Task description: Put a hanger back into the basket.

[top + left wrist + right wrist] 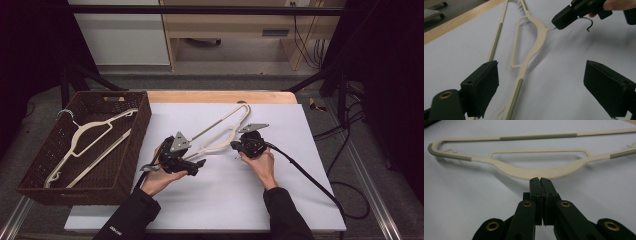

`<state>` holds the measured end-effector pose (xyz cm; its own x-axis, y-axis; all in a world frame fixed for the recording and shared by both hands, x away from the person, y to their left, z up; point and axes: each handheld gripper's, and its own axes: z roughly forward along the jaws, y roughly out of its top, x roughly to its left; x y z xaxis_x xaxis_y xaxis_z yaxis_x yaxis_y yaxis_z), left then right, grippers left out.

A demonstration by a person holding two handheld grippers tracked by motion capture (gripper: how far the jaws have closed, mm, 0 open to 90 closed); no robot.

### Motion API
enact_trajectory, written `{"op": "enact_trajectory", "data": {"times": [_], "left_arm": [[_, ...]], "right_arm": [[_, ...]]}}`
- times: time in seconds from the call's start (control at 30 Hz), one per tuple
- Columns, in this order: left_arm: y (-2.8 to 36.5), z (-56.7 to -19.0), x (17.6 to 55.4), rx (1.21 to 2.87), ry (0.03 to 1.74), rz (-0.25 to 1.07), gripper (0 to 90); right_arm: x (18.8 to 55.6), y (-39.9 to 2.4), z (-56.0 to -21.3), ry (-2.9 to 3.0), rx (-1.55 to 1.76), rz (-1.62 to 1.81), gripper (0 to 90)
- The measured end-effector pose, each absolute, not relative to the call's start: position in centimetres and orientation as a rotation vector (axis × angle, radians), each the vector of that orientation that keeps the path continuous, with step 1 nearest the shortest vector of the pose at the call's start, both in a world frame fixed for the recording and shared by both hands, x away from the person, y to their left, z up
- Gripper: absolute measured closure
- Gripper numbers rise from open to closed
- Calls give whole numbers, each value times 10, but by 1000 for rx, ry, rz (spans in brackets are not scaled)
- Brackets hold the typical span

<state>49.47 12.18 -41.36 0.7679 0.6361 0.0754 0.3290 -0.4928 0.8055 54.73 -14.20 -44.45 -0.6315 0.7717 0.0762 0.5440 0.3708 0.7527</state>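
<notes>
A cream plastic hanger [220,131] with grey grip strips lies across the white table top, its metal hook [587,23] toward the right hand. My right gripper [234,145] is shut on the hanger's neck, where the hook wire leaves the plastic; in the right gripper view the closed jaws [540,180] meet right at the hanger [536,171]. My left gripper [200,162] is at the hanger's near end, open wide. In the left gripper view [541,66] one arm of the hanger [531,50] runs between the pads, touching neither. The right gripper [564,18] shows farther off.
A dark wicker basket [142,120] stands at the table's left edge with another cream hanger [90,135] in it. A wooden strip [220,96] borders the table's far edge. The right gripper's cable [310,177] trails over the table toward the right.
</notes>
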Motion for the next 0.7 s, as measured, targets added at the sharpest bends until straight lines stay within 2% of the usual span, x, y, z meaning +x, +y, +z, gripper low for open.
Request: {"op": "enact_trajectory", "data": {"times": [0.43,0.7], "left_arm": [[80,-430,530,2200,699,459,203],[63,-440,546,2267,666,502,295]], "right_arm": [[545,-144,-435,2355,1115,1117,895],[543,-144,-430,2350,1128,1127,895]]}}
